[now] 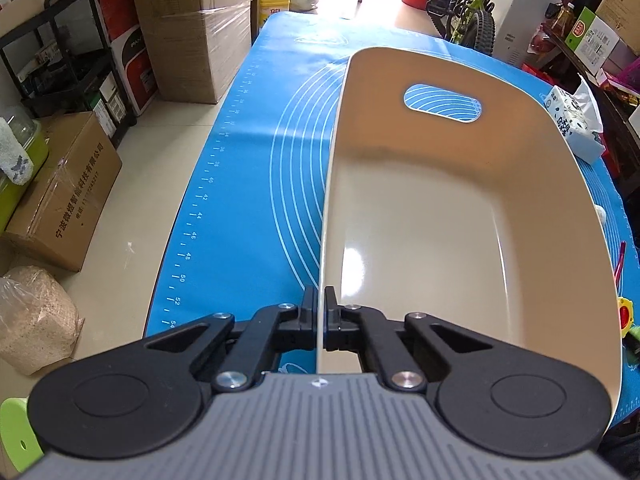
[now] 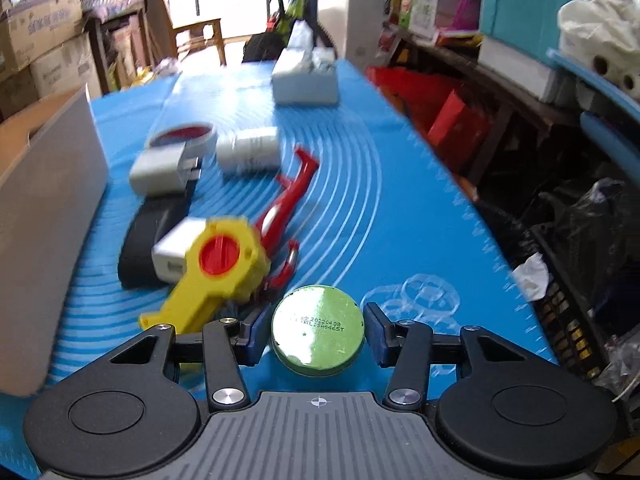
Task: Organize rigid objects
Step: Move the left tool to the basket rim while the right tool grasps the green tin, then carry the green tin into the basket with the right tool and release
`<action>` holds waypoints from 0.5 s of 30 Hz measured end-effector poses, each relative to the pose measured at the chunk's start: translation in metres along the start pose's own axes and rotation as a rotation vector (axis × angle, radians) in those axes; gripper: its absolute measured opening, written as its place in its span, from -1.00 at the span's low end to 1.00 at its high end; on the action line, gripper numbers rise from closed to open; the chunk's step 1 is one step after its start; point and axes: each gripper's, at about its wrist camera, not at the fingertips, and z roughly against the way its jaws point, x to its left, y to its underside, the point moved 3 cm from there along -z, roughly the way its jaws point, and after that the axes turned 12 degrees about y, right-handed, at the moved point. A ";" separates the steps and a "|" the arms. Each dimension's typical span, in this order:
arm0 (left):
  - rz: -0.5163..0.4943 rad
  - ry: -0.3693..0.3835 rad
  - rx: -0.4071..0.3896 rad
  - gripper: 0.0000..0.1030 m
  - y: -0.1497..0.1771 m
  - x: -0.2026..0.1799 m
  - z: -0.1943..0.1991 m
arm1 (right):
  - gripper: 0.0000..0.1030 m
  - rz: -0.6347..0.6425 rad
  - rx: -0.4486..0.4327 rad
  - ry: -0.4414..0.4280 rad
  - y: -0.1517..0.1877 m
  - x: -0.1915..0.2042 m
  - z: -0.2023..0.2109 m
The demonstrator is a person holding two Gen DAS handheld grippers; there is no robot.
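1. Cluttered storage fills the room, cardboard boxes (image 1: 192,28) stacked at the left and a bicycle (image 1: 466,0) at the far end, around your desk with its blue mat (image 1: 256,168).
2. Your left tool (image 1: 322,312) is clenched on the thin near-left wall of the beige bin (image 1: 440,216), which stands empty on the mat. Keep that pinch steady and the bin level, so its open mouth stays reachable from the right.
3. Right of the bin, the loose items lie in a cluster: a round red-lidded tin (image 2: 185,135), a white bottle (image 2: 249,153) on its side, two white adapters (image 2: 160,170), a black object (image 2: 146,240), a red figure (image 2: 286,208) and a yellow toy with a red disc (image 2: 216,272).
4. Your right tool (image 2: 318,332) has its jaws either side of a green tin (image 2: 318,332), near the desk's near edge; whether the pads actually press it I cannot tell. Squeeze squarely across its widest part before lifting, because a round smooth wall can slip sideways.
5. Carry it leftward over the cluster and lower it inside the bin, not against the rim.
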 end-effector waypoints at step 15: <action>-0.012 -0.015 0.003 -0.94 0.000 -0.003 -0.001 | 0.07 0.056 -0.263 -0.247 -0.108 0.093 0.077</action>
